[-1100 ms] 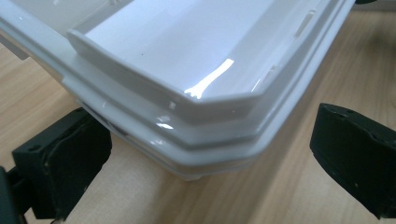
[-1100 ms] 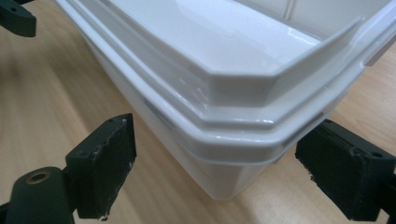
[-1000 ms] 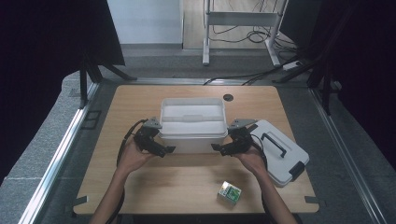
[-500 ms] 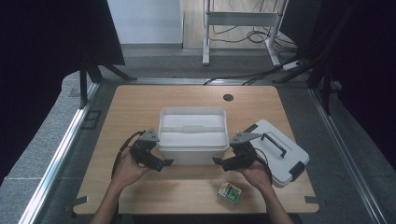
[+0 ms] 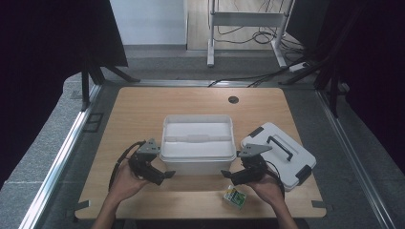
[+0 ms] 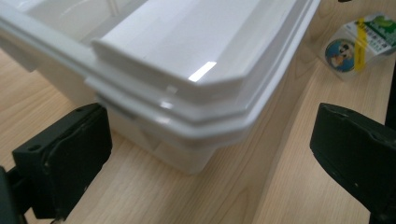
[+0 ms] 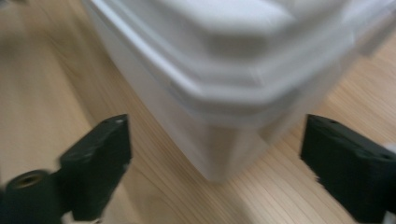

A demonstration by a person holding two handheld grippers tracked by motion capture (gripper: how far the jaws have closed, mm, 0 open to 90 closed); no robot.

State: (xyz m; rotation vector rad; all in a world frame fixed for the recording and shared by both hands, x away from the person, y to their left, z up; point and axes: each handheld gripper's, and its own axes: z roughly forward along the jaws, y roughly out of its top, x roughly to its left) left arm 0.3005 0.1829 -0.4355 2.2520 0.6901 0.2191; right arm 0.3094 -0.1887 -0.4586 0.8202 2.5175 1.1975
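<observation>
1. white plastic bin (image 5: 197,142), lidless, sitting on the wooden table (image 5: 143,102) near its middle, long side toward the person.
2. left gripper (image 5: 165,174) held just off the bin's near left corner, jaws spread wide, nothing between them, not touching the bin as far as the high view tells.
3. seen along the left gripper view: bin's stepped rim and rounded corner (image 6: 196,116) rising between and beyond the two black jaws, both jaws well apart and clear of the wall; bare wood under them.
4. right gripper (image 5: 226,174) mirrored at the bin's near right corner, jaws likewise wide open and empty, pointing inward toward the bin.
5. seen along the right gripper view: blurred bin corner (image 7: 219,140) centred between the parted jaws, close but a gap on either side; contact not shown.
6. white lid (image 5: 279,155) with a dark handle and dark clips lying flat on the table just right of the bin, angled, close behind the right gripper.
7. small green-and-white carton (image 5: 234,198) lying near the table's front edge, just below the right gripper; also caught at the upper right of the left gripper view (image 6: 359,44), apart from the bin.
8. both hands gripping the tools from below, forearms entering at the bottom edge.
</observation>
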